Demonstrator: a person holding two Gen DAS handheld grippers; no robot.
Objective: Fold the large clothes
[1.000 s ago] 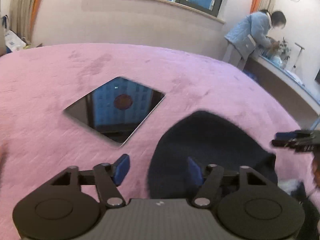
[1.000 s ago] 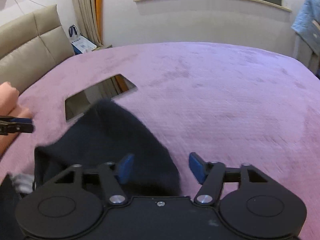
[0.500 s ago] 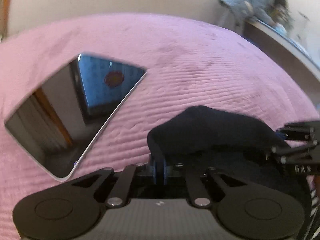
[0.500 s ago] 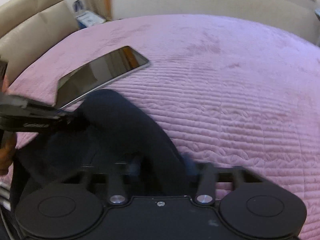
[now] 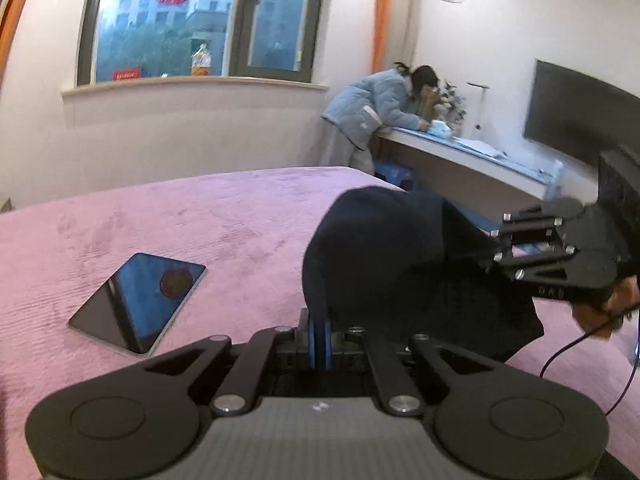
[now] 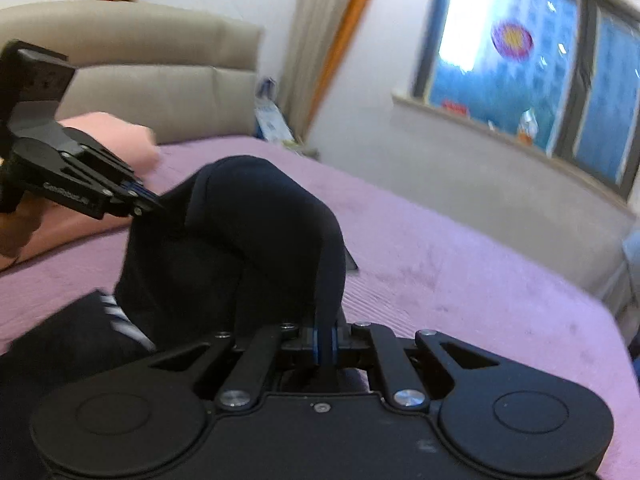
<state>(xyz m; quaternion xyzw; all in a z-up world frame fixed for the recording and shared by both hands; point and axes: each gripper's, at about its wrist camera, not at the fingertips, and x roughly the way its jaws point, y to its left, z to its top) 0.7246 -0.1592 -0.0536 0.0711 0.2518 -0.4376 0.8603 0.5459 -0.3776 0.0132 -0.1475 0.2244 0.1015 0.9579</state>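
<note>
Now | left gripper (image 5: 319, 338) pinches dark garment (image 5: 384, 256) | right gripper (image 6: 326, 340) pinches it too

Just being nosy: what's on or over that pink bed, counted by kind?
Dark garment: 1
Tablet: 1
Pink pillow: 1
Tongs, both shut on the garment: 2, left, right
Total: 5

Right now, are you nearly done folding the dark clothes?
Not nearly. Done: both grippers, left gripper and right gripper, have their jaws shut on the dark navy knitted garment. In hand: it hangs bunched above the pink plush bedspread. Left: every fold.
</note>
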